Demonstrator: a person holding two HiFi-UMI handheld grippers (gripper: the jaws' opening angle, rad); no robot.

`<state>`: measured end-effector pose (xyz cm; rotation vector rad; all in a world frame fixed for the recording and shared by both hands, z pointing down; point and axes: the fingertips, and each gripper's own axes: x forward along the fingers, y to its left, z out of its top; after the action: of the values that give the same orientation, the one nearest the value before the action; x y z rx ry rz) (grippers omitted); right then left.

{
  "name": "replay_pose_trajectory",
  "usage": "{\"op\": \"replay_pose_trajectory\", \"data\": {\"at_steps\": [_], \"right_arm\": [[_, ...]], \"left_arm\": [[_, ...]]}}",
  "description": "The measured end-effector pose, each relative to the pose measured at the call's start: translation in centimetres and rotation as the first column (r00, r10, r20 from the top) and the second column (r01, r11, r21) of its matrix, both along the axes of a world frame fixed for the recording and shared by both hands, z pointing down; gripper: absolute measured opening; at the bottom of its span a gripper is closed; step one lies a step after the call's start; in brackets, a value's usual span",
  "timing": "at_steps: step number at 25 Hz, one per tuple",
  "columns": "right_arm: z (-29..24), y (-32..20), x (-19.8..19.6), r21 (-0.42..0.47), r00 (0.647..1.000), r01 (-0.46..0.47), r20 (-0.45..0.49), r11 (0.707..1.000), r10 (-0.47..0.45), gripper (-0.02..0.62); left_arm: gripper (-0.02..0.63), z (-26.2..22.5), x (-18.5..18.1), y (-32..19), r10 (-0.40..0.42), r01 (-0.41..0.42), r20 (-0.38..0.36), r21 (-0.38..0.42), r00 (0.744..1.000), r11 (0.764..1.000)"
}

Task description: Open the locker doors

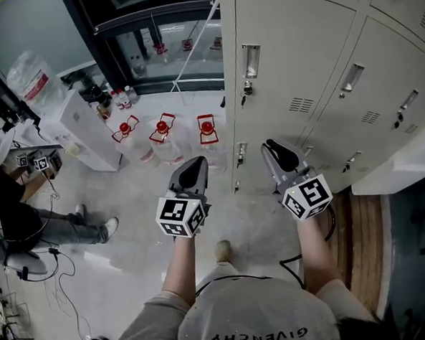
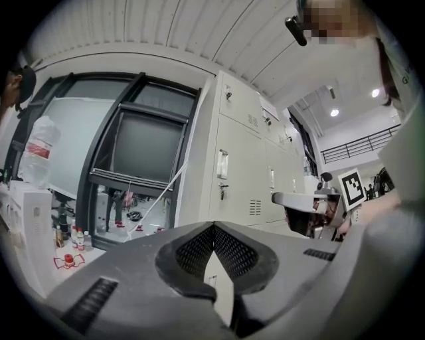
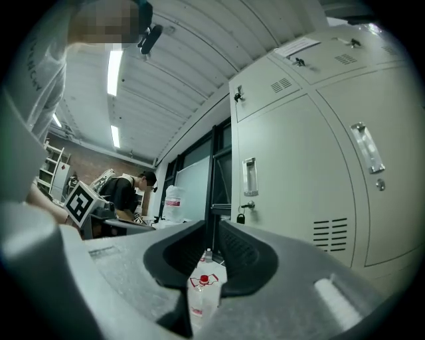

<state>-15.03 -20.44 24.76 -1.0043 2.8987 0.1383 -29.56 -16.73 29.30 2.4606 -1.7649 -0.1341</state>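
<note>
the lockers point(image 1: 299, 67) are all closed. both grippers are held in front of the lockers, clear of them. the left gripper point(image 1: 191, 168) has its fingertips pressed together on nothing. the right gripper point(image 1: 274, 149) has its own a slit apart, empty. best to spread one wider, catch the recessed handle point(image 1: 251, 60) on a locker door and pull straight out. the dark thing point(image 3: 240, 217) hanging below that handle may be a padlock; i can't tell.

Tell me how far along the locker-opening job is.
Done: nothing visible; the locker doors in front all look shut. In hand: the left gripper and right gripper are held up before them, both empty, touching no handle. Left: grip a handle and pull each door open.
</note>
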Motion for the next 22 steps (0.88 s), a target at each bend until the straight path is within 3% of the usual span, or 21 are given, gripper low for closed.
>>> {"op": "replay_pose_trajectory", "data": {"at_steps": [11,22], "right_arm": [[-4.6,-7.3,-4.3,0.049,0.996,-0.084,0.009,0.995,0.084,0.157],[-8.7,-13.7,-7.9,0.049,0.987,-0.155,-0.04,0.987,0.157,0.198]], "left_arm": [[-0.002,-0.6,-2.5,-6.6,0.1,-0.1,-0.015,0.015,0.995,0.995],[-0.002,0.1,-4.5,-9.4,0.154,-0.154,-0.012,0.012,0.988,0.988]]}}
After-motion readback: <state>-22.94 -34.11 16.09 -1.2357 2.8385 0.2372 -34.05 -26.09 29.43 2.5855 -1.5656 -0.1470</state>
